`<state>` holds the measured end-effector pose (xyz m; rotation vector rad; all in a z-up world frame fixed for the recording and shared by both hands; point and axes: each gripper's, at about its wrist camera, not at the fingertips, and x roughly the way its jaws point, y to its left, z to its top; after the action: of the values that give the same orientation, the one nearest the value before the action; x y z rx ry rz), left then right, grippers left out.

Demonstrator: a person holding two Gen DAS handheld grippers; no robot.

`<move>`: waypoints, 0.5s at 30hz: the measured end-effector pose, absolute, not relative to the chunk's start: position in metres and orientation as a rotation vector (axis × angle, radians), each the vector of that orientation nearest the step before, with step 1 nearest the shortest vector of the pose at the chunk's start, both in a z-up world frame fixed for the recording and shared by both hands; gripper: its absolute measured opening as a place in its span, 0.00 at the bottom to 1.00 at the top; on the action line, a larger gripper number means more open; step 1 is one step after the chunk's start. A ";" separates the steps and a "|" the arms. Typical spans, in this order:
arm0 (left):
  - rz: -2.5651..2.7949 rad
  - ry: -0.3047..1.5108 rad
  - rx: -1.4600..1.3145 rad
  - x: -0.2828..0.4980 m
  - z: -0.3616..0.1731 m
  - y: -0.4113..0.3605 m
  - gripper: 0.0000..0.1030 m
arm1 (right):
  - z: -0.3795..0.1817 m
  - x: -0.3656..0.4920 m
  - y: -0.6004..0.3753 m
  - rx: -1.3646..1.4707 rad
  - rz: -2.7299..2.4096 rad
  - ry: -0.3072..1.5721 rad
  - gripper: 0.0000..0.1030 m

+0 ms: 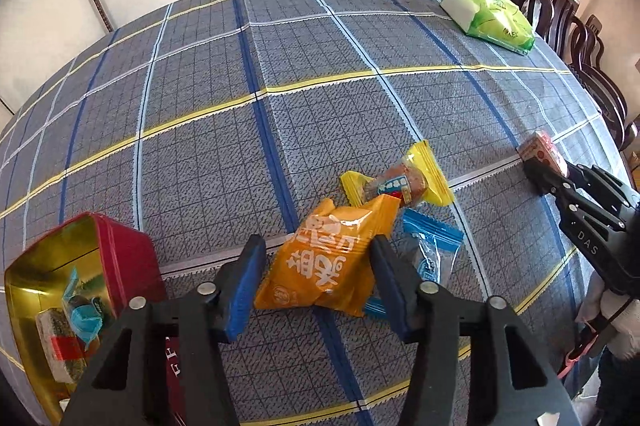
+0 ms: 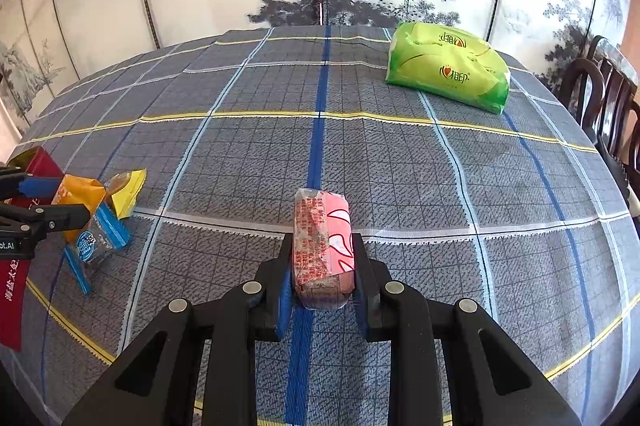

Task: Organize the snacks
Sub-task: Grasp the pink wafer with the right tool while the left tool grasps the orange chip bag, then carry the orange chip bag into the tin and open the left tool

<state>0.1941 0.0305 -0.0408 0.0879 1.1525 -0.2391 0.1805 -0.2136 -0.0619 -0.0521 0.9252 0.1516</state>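
Even daylight fills both fisheye views, sharp at the centre.
Straight lines of the checked tablecloth [image 2: 400,166] bow towards dark rounded corners. The gold inside of the red tin [image 1: 36,274] glares at near left; the green tissue pack [image 2: 448,70] shines, shadows under it soft and faint.

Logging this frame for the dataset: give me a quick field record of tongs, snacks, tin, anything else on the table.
left tongs: around orange foil snack packet, far pad touching, near pad's contact unclear
right tongs: shut on pink plastic-wrapped snack block
loose snacks: yellow-ended wrapped cake, blue-edged clear packet, both beside the orange packet
container: red metal tin with gold interior, open, wrapped snacks inside
other: green plastic tissue pack, far side of the checked tablecloth
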 end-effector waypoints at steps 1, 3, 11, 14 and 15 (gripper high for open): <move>-0.236 1.154 0.080 0.194 -0.041 0.031 0.41 | -0.062 0.181 -0.213 -0.052 0.152 0.925 0.25; -0.225 1.153 0.083 0.193 -0.041 0.031 0.33 | -0.062 0.180 -0.213 -0.053 0.151 0.925 0.25; -0.197 1.143 0.108 0.175 -0.040 0.031 0.30 | -0.062 0.180 -0.212 -0.054 0.150 0.925 0.26; -0.191 1.148 0.094 0.170 -0.038 0.034 0.30 | -0.062 0.180 -0.212 -0.058 0.148 0.925 0.26; -0.188 1.150 0.093 0.168 -0.038 0.034 0.29 | -0.062 0.180 -0.212 -0.057 0.148 0.925 0.26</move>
<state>0.1682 0.0343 -0.0378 0.0933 1.1500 -0.1881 0.1803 -0.2120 -0.0625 -0.0571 0.9252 0.1482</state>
